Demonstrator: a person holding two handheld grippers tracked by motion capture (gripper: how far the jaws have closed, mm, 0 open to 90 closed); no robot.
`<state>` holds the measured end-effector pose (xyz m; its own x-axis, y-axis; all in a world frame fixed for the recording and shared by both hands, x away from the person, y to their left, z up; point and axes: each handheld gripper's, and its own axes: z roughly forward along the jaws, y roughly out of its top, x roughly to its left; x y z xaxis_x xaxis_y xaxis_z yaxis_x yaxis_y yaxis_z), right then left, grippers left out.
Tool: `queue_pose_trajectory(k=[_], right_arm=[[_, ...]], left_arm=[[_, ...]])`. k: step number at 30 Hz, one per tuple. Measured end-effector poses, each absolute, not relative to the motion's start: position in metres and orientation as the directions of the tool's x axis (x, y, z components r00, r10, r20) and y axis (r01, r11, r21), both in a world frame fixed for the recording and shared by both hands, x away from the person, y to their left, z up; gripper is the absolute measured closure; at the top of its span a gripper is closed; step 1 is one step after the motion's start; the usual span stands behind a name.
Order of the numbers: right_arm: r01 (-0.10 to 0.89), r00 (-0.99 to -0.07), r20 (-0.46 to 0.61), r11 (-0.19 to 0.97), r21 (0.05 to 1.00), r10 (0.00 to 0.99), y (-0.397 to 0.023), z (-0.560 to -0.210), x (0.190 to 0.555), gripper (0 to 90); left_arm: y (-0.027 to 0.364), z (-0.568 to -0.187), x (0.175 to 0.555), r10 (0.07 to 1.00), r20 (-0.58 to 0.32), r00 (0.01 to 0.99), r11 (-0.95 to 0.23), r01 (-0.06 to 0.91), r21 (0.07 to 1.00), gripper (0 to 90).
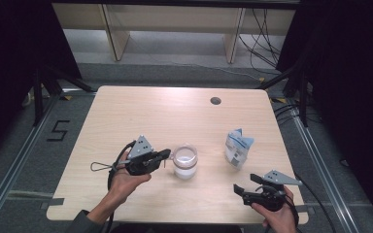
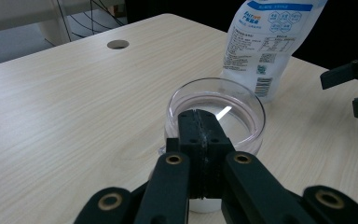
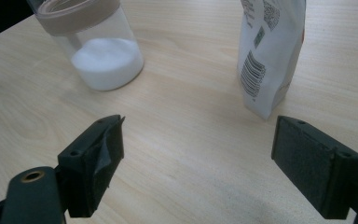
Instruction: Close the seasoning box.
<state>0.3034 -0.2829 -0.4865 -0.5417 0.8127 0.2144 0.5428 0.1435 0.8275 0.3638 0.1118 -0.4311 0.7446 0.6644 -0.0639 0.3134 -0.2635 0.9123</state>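
Left claw [image 1: 167, 156] clenched on rim of clear glass jar [image 1: 185, 161] half-full of white powder, probably steadying it; right claw [image 3: 196, 161] released, facing upright white-and-blue pouch [image 1: 237, 147], likely for pouring.

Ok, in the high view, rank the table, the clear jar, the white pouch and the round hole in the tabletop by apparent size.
1. table
2. white pouch and clear jar: look about alike, not ranked
3. round hole

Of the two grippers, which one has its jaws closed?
The left gripper: its jaws are pressed together at the rim of the glass jar. The right gripper stands wide open above the bare table, near the white pouch.
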Motion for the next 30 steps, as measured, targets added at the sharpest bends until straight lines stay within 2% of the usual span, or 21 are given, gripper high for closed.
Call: queue_pose_trajectory(k=[5, 8, 17, 21, 24, 27, 28, 29, 30], right_arm=[[0.57, -0.525, 0.252, 0.115, 0.814, 0.813, -0.281, -0.486, 0.302, 17.8], [0.559, -0.534, 0.226, 0.14, 0.818, 0.815, -0.283, -0.486, 0.303, 17.8], [0.557, -0.539, 0.236, 0.132, 0.82, 0.808, -0.283, -0.486, 0.304, 17.8], [0.567, -0.53, 0.237, 0.132, 0.813, 0.814, -0.283, -0.486, 0.303, 17.8], [0.566, -0.532, 0.238, 0.132, 0.814, 0.812, -0.283, -0.486, 0.303, 17.8], [0.562, -0.535, 0.236, 0.134, 0.816, 0.811, -0.284, -0.486, 0.304, 17.8], [0.56, -0.531, 0.224, 0.14, 0.817, 0.818, -0.284, -0.486, 0.304, 17.8], [0.569, -0.524, 0.247, 0.119, 0.814, 0.815, -0.283, -0.487, 0.303, 17.8], [0.57, -0.524, 0.257, 0.11, 0.814, 0.812, -0.283, -0.487, 0.303, 17.8]], left_arm=[[0.113, -0.43, 0.363, 0.668, -0.072, 0.74, -0.255, 0.319, 0.913, 89.2], [0.114, -0.43, 0.364, 0.667, -0.079, 0.741, -0.251, 0.323, 0.912, 88.5], [0.12, -0.428, 0.362, 0.649, -0.129, 0.749, -0.218, 0.347, 0.912, 84.1], [0.124, -0.427, 0.361, 0.63, -0.166, 0.759, -0.189, 0.357, 0.915, 76.0], [0.125, -0.427, 0.361, 0.637, -0.169, 0.752, -0.186, 0.363, 0.913, 65.6], [0.128, -0.425, 0.361, 0.628, -0.177, 0.758, -0.187, 0.368, 0.911, 62.7], [0.128, -0.425, 0.36, 0.631, -0.177, 0.755, -0.186, 0.369, 0.911, 59.3], [0.129, -0.425, 0.361, 0.626, -0.188, 0.757, -0.183, 0.376, 0.908, 51.4], [0.13, -0.425, 0.36, 0.631, -0.186, 0.753, -0.182, 0.377, 0.908, 49.5]])
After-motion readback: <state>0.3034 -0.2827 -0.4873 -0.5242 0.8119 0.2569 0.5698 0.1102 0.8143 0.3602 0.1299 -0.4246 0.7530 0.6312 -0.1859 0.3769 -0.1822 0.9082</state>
